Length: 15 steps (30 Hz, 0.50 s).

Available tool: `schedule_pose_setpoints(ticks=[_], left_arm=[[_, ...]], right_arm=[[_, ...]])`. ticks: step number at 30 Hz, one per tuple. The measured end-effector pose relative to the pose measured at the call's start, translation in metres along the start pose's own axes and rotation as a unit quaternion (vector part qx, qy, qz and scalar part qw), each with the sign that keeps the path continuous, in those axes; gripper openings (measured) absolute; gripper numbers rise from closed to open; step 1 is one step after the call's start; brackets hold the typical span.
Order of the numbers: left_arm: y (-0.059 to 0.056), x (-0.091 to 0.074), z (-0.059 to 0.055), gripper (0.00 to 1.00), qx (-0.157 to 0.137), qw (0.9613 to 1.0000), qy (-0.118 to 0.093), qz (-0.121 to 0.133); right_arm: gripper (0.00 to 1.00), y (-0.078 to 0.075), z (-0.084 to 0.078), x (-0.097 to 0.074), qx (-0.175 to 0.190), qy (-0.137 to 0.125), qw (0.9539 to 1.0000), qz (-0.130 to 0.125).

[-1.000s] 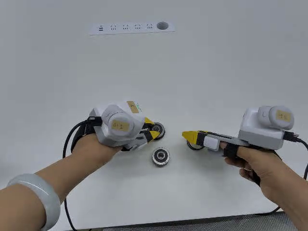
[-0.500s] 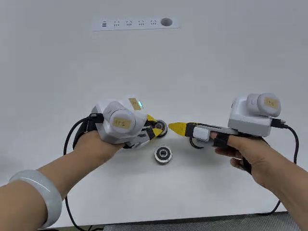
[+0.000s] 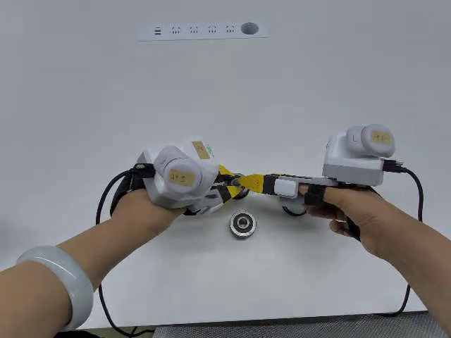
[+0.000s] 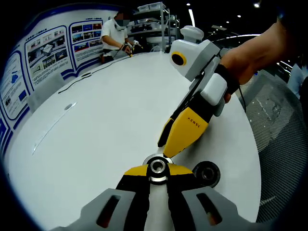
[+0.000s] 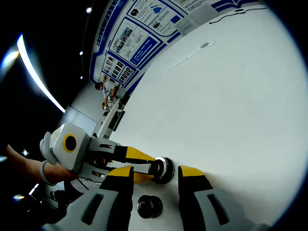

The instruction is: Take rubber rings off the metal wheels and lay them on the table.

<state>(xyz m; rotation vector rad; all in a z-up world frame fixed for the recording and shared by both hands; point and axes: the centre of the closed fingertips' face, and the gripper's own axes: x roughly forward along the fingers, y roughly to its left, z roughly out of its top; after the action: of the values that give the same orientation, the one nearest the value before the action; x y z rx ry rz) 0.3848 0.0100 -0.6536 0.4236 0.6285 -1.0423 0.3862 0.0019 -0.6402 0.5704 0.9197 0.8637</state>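
gripping a small metal wheel (image 4: 158, 167) between its yellow jaws, the left gripper (image 3: 230, 182) is closed tight on it and holds it just above the white table (image 3: 317, 105), right in front of the person. the right gripper (image 3: 250, 183) reaches in from the opposite side with its jaws spread apart. in its own view they straddle the wheel, and in the left gripper view one yellow tip sits against the rim. whether it has any rubber pinched, i can't tell from where i stand. the dark band round the rim looks like the rubber ring (image 5: 155, 169), not yet off.

a second wheel (image 3: 242, 224) lies flat on the table just in front of the two grippers. a dark loose ring (image 3: 292, 210), half hidden under the right gripper, seems to be lying on the table.

as for handling, i'd judge the wheel stiff, smooth and heavy for its size, so it could twist in the clamp if the pull goes off-centre. the ring should be soft, stretchy and grippy, likely to cling in its seat and spring back. the best hold looks to be its outer edge on the side away from the left jaws, peeling it over the flange rather than dragging it straight off. once free it should be light and floppy, and should lie where it's put.
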Motion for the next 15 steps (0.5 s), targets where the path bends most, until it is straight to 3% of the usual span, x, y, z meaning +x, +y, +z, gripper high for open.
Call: schedule_pose_setpoints(ticks=[15], left_arm=[[0.000, 0.000, 0.000, 0.12, -0.006, 1.0000, -0.004, 0.001]], right_arm=[[0.39, 0.003, -0.001, 0.012, -0.009, 0.032, 0.9992, 0.023]])
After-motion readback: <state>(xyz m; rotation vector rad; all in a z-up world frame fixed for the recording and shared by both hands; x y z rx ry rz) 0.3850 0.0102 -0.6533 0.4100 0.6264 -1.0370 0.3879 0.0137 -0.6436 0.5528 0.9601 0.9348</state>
